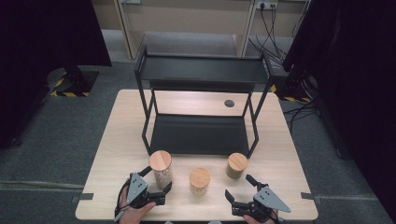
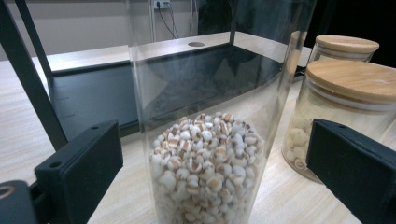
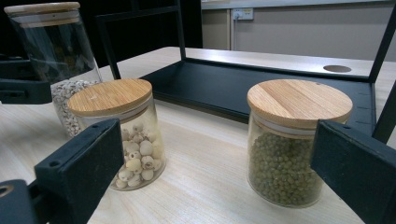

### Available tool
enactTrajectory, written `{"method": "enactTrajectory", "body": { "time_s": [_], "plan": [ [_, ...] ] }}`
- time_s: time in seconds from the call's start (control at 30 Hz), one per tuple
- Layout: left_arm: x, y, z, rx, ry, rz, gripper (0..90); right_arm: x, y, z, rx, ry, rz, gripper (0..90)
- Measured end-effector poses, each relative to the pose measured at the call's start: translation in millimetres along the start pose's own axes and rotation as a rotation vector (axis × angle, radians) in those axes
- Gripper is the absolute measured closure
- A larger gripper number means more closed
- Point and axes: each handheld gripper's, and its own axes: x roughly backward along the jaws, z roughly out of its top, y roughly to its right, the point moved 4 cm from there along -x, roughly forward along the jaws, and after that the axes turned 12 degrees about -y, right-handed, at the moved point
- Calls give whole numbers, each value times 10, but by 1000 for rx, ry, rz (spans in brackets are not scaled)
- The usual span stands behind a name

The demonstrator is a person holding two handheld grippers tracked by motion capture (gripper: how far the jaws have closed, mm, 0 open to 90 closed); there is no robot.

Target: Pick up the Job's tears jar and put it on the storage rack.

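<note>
Three glass jars with wooden lids stand in a row on the table in front of a black two-tier shelf (image 1: 201, 135). The tall jar (image 1: 161, 169) (image 2: 205, 154) holds small whitish grains. My left gripper (image 1: 157, 179) (image 2: 215, 149) is open, with a jaw on either side of this jar and a gap to the glass on both sides. The short middle jar (image 1: 200, 181) (image 3: 121, 126) holds pale round seeds. The right jar (image 1: 237, 165) (image 3: 294, 140) holds green beans. My right gripper (image 1: 239, 185) (image 3: 215, 154) stands open near the table's front edge, facing these two jars and holding nothing.
The shelf's lower tray (image 3: 233, 88) lies just behind the jars, and its upper tier (image 1: 203, 70) overhangs the back of the table. A round cable hole (image 1: 229, 103) sits in the tabletop behind it. Dark curtains and cables flank the table.
</note>
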Motion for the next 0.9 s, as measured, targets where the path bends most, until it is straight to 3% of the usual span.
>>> {"method": "enactTrajectory", "body": {
  "time_s": [0.53, 0.9],
  "plan": [
    [-25, -24, 94, 24, 7, -6, 52, -3, 5, -1, -10, 2, -1, 34],
    [-110, -15, 145, 14, 23, -11, 149, -9, 15, -5, -16, -1, 4, 36]
  ]
}}
